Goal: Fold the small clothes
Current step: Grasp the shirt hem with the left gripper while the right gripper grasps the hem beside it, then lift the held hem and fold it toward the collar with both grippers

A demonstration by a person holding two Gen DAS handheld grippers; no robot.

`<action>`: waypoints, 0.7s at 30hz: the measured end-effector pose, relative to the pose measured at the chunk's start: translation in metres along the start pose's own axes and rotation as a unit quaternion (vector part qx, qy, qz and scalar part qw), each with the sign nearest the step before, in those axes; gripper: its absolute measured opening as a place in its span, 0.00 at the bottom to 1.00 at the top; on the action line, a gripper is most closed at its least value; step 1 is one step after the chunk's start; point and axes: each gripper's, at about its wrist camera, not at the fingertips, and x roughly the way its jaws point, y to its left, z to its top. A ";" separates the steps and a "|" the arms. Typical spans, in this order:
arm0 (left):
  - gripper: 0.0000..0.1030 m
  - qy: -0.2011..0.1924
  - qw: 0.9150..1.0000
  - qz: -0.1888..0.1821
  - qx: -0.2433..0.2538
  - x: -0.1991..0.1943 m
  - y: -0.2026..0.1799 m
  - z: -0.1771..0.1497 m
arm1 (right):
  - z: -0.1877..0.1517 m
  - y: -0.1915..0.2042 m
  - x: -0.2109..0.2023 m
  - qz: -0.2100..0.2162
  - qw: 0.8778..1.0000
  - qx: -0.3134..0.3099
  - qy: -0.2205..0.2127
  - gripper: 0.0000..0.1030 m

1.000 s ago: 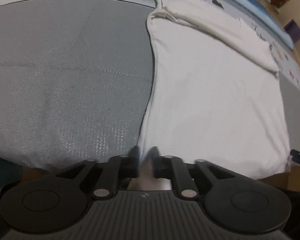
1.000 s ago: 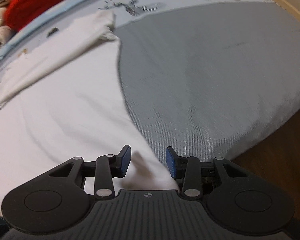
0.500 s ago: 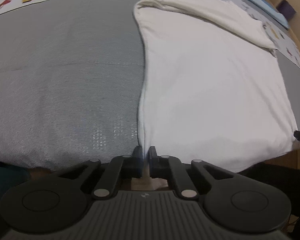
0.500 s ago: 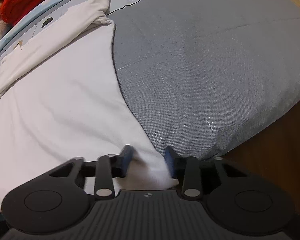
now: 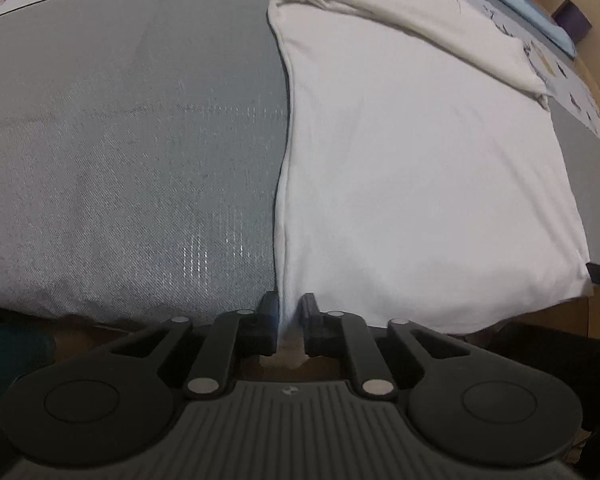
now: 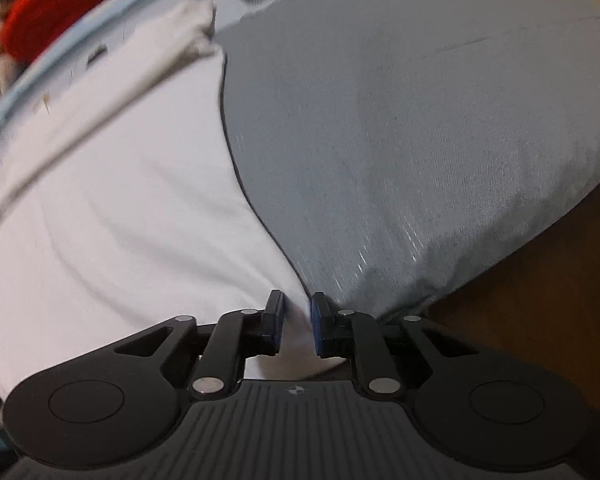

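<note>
White shirt [image 5: 420, 184] lies flat on grey bed cover [image 5: 132, 152], sleeves already turned in; left tongs [image 5: 288, 316] pinch its near-left hem corner, right tongs [image 6: 297, 322] its near-right corner; presumably to carry hem toward collar.

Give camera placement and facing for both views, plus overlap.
Left wrist: on the left tongs, looking along them over the white shirt on the grey cushion; only its own fingers show, pinching the shirt's near left corner.
Right wrist: on the right tongs, facing likewise; own fingers pinch the near right corner.
Shared: shirt, cushion.
</note>
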 end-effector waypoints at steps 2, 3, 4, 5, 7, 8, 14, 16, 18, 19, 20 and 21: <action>0.13 -0.001 1.000 0.003 0.004 0.002 -0.002 0.001 | 0.000 0.000 0.002 0.001 1.000 0.002 0.001 0.19; 0.13 -0.001 1.000 0.005 0.006 0.003 -0.002 0.002 | 0.000 -0.001 0.002 0.001 1.000 0.004 0.002 0.19; 0.13 -0.002 1.000 0.008 0.010 0.004 -0.004 0.002 | 0.000 -0.002 0.002 0.001 1.000 0.004 0.003 0.20; 0.13 -0.003 1.000 0.011 0.015 0.005 -0.006 0.003 | -0.001 -0.003 0.001 0.001 1.000 0.002 0.003 0.21; 0.13 -0.006 1.000 0.016 0.024 0.006 -0.009 0.001 | -0.001 0.001 0.002 -0.004 1.000 -0.010 0.001 0.21; 0.13 -0.006 0.999 0.017 0.027 0.007 -0.011 0.002 | -0.002 0.003 0.002 -0.006 1.000 -0.017 0.000 0.21; 0.13 -0.014 1.000 0.018 0.021 -0.003 -0.011 -0.014 | -0.003 0.004 0.003 -0.004 1.000 -0.029 0.004 0.21; 0.13 -0.013 0.999 0.019 0.025 -0.002 -0.011 -0.016 | -0.004 0.003 0.003 -0.002 1.000 -0.030 0.006 0.21; 0.13 -0.013 0.999 0.020 0.028 0.000 -0.011 -0.016 | -0.006 0.004 0.004 -0.003 0.999 -0.036 0.009 0.21; 0.13 -0.013 0.999 0.020 0.028 0.001 -0.012 -0.016 | -0.006 0.005 0.005 -0.003 0.999 -0.040 0.010 0.21; 0.13 -0.014 0.999 0.020 0.029 0.001 -0.012 -0.016 | -0.007 0.006 0.005 -0.004 0.999 -0.044 0.010 0.21; 0.09 -0.015 0.999 0.021 0.030 0.001 -0.013 -0.016 | -0.008 0.006 0.005 -0.003 0.999 -0.047 0.012 0.21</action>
